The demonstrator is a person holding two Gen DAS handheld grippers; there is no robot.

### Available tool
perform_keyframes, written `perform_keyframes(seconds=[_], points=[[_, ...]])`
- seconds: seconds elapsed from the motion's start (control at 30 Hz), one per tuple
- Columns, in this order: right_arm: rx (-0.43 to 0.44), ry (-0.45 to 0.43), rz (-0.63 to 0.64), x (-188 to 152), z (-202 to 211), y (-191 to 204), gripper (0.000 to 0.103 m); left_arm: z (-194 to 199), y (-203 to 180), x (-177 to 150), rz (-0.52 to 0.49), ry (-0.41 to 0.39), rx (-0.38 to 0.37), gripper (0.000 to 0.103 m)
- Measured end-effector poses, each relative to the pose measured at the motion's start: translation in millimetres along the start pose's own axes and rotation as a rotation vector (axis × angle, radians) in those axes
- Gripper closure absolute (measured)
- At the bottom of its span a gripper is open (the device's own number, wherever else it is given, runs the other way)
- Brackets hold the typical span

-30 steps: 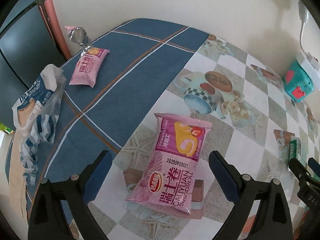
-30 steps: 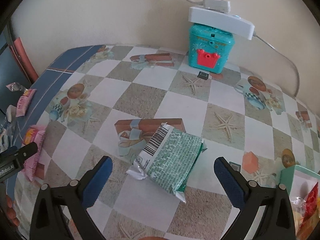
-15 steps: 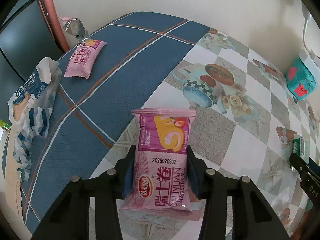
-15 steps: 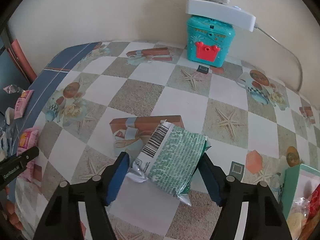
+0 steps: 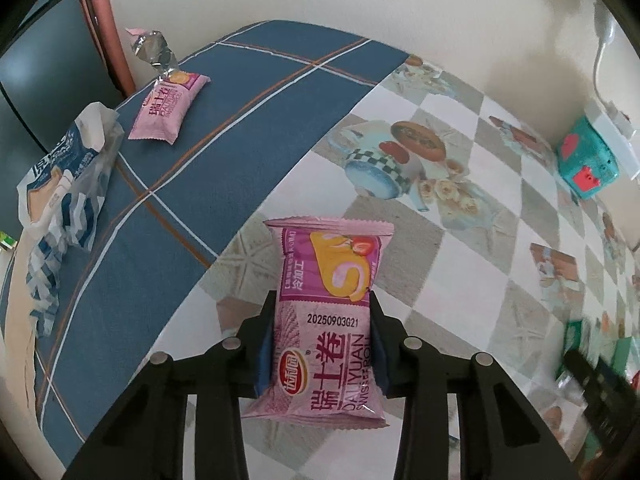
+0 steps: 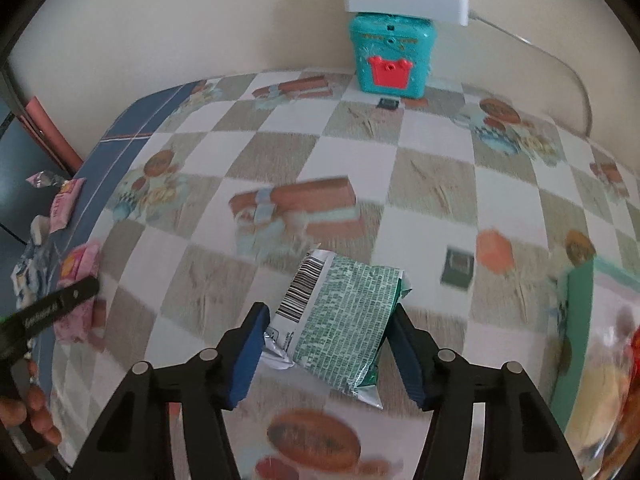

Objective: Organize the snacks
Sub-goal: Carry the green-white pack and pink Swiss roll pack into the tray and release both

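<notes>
**A:** Where are the snacks right now?

**B:** Two are in hand. The pink Swiss-roll packet [image 5: 326, 320] sits lengthwise in the left gripper [image 5: 322, 344], its fingers [image 5: 265, 344] pressing both long edges — they have just been closing, and the wrapper is between them. The green packet [image 6: 342, 320] lies at a slant in the right gripper [image 6: 328, 348], barcode end toward the left finger.

**A:** Is the right one pinching too?

**B:** Its jaws have just been closing as well. The right finger touches the packet's side and the left one meets the crinkled silver seam, so I read it as a grip across the width, though a looser one than the left's.

**A:** Why hold them by the sides?

**B:** Probably because the pillow shape gives there without crushing the cake or slipping at the sealed ends. Both packets look clear of the counter [image 6: 280, 152] or barely off it; the blur makes that hard to settle.

**A:** What lies around them?

**B:** A second pink packet [image 5: 168, 110] rests on the blue cloth [image 5: 240, 92] at the far left, near a silver wrapper [image 5: 154, 48] and a blue-and-white bag [image 5: 60, 176]. At the right edge stands a green-rimmed container [image 6: 576, 320] holding blurred snacks — a likely destination. A teal box [image 6: 390, 58] sits by the wall, well apart.
</notes>
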State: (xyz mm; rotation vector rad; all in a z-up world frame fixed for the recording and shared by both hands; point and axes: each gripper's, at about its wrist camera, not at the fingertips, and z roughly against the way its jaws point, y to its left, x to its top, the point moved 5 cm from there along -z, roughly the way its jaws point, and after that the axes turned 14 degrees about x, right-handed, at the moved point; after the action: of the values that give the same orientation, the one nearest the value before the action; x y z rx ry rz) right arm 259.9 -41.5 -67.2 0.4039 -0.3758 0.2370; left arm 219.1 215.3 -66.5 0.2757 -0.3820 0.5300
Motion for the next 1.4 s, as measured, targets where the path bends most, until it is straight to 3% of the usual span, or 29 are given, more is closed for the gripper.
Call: perform_keyframes(seconds=[0.4, 0.8, 1.4], points=[[0.047, -0.044, -0.040, -45.4, 49.8, -2.0, 0.042, 75.9, -6.5, -8.6, 0.021, -0.086, -0.066, 0.062], [0.080, -0.170, -0.125, -73.4, 123.1, -9.7, 0.042, 160.2, -59.5, -55.4, -0.068, -0.203, -0.153, 0.062], [-0.011, -0.315, -0.229, -119.0, 204.6, -55.4, 0.042, 225.2, -104.1, -107.0, -0.144, -0.283, -0.248, 0.062]])
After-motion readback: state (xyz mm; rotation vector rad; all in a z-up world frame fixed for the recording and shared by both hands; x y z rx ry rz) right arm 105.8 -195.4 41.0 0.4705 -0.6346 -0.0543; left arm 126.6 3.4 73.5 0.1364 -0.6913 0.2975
